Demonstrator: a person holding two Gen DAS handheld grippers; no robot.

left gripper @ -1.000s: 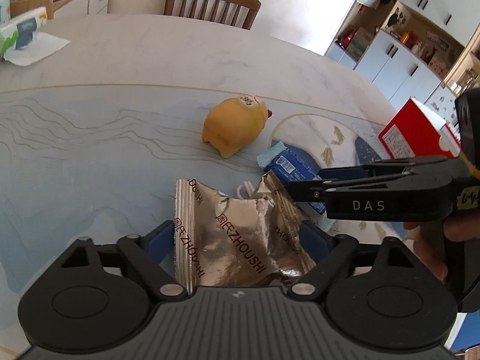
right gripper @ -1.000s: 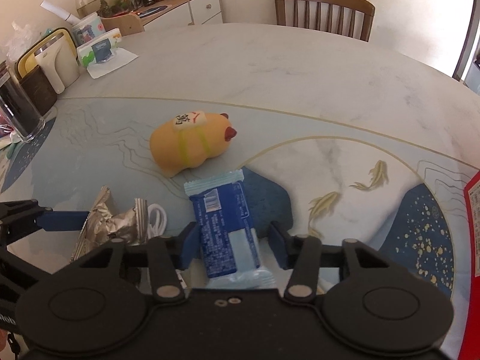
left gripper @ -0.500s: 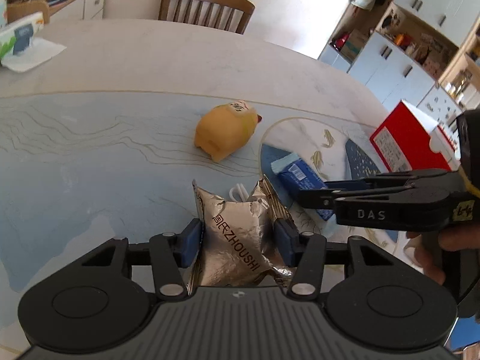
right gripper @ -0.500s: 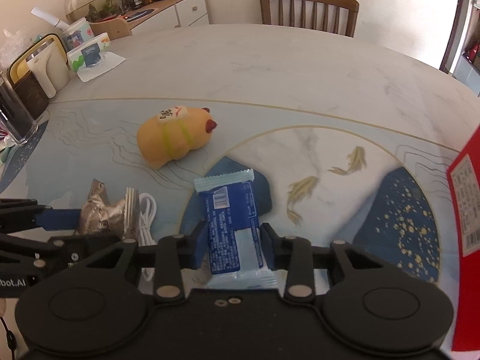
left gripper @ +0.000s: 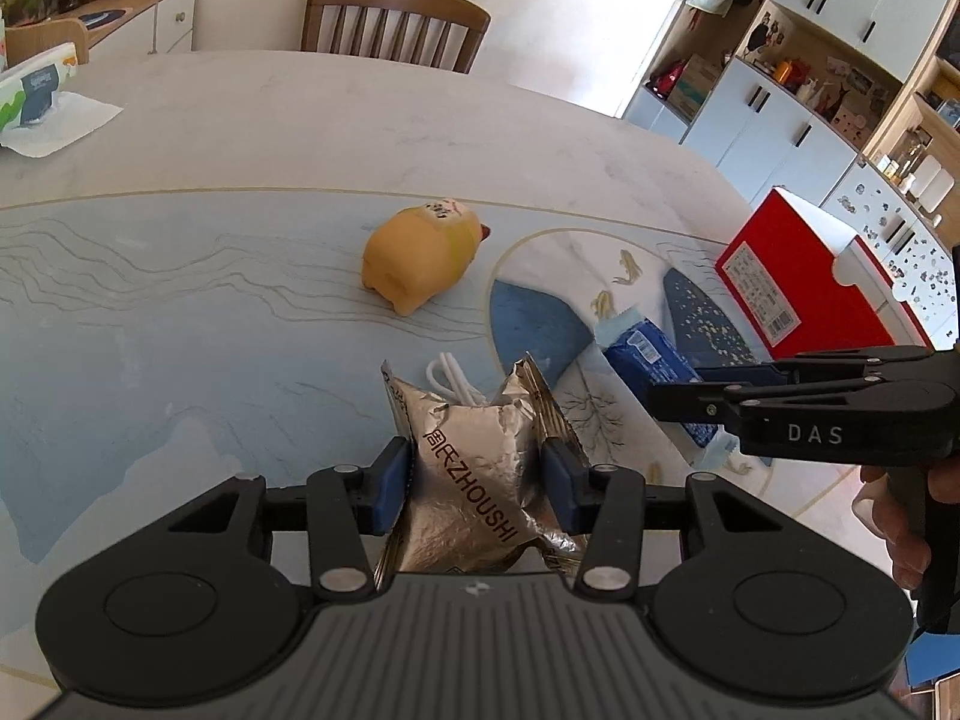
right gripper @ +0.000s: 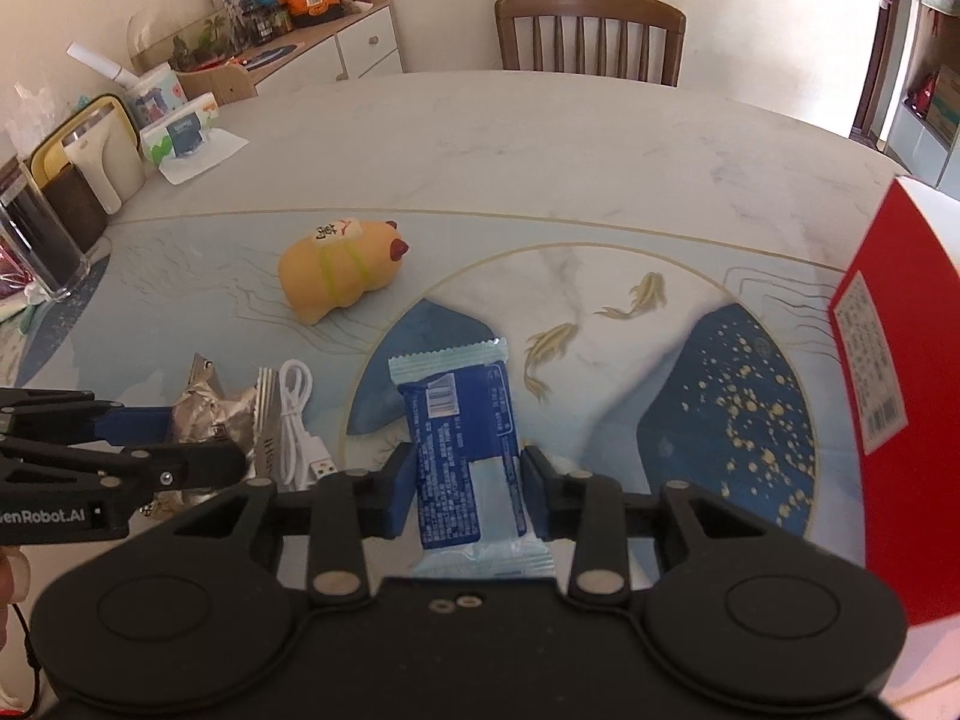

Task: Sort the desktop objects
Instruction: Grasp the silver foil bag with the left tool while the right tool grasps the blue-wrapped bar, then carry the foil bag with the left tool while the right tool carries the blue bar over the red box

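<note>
My left gripper (left gripper: 480,483) has its jaws closing on a crumpled silver snack packet (left gripper: 468,450), and both blue pads press its sides. My right gripper (right gripper: 468,492) is shut on a blue wrapped snack bar (right gripper: 459,420), holding it near the end closest to me. The bar (left gripper: 645,351) points away over the round fish pattern of the table mat (right gripper: 600,300). From the right wrist view, the left gripper (right gripper: 168,426) reaches in from the left with the silver packet (right gripper: 210,414). A yellow pig-shaped toy (left gripper: 420,258) lies on its side further back.
A white USB cable (right gripper: 297,414) lies between the two packets. A red box (right gripper: 888,372) stands at the right. Tissues, jars and containers (right gripper: 90,174) crowd the table's left edge. A wooden chair (left gripper: 393,24) stands at the far side.
The left jaws have closed from wide open onto the silver packet. The right jaws have tightened on the blue bar, and the right gripper has carried it to the right and slightly up.
</note>
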